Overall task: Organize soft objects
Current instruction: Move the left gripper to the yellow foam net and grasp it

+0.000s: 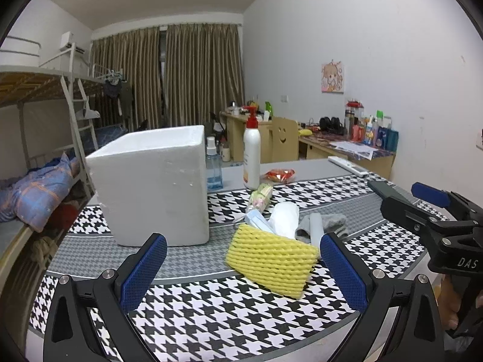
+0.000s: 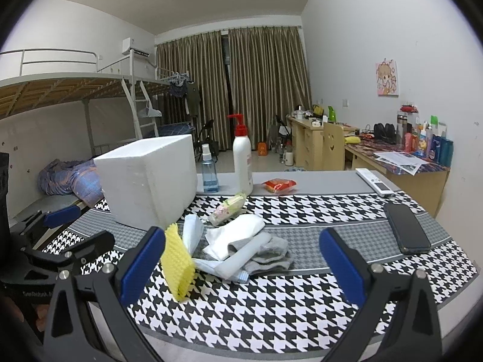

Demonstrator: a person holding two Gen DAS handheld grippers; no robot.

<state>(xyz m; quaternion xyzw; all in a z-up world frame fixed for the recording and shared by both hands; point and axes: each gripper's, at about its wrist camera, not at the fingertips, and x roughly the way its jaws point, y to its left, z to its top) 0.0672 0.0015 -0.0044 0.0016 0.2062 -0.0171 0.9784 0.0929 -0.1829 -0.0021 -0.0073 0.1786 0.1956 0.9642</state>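
The left gripper (image 1: 243, 267) is hovering with its blue-padded jaws spread wide and nothing between them, low over a houndstooth cloth (image 1: 229, 310) covering the table. The right gripper (image 2: 241, 259) is likewise hanging wide apart and empty beside it. Just ahead of both, a yellow foam net sleeve (image 1: 270, 259) is lying at the near edge of a small heap of soft things: a folded white cloth (image 2: 235, 235), a grey sock (image 2: 268, 253) and a pale blue face mask (image 2: 193, 233), all touching one another. Left of the heap, a white foam box (image 1: 151, 184) is standing upright. A dark phone (image 2: 407, 232) is lying well to the right. Farther back, a small wrapped packet (image 2: 228, 208), a blue spray bottle (image 2: 209, 169), a white pump bottle (image 2: 242, 160) and a red snack packet (image 2: 279, 185) are sitting near the table's far edge.
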